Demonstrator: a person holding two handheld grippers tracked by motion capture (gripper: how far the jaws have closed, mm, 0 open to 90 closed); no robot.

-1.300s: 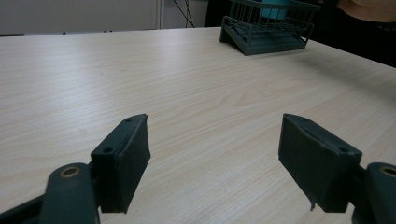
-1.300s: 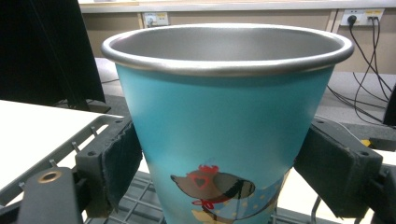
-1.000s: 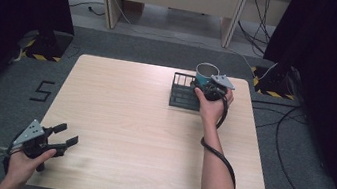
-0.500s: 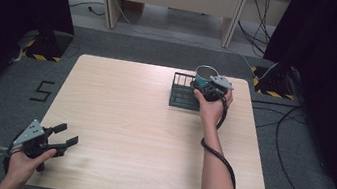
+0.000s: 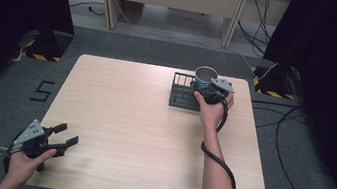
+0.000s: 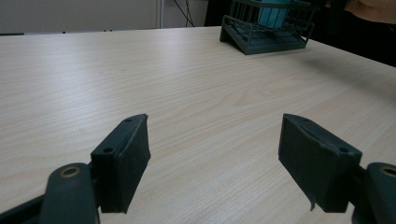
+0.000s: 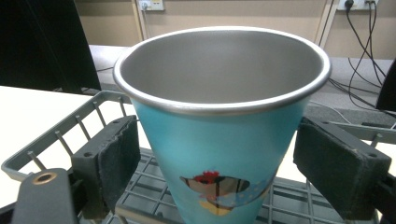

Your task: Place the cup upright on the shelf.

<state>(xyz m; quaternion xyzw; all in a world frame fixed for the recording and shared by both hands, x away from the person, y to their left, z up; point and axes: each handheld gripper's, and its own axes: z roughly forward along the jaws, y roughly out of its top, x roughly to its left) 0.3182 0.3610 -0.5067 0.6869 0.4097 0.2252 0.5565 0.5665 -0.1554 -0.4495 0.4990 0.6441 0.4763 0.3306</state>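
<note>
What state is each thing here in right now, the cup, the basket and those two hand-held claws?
Blue metal cup with a cartoon print: upright, empty, standing in the basket.
Dark wire basket: on the wooden table, holding the cup.
Right gripper: open, jaws either side of the cup, gaps visible.
Left gripper: open, holding nothing, low over the table's near left corner.

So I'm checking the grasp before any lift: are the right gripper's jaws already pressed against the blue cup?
No: in the right gripper view the right gripper has a visible gap between each pad and the blue cup.
</note>
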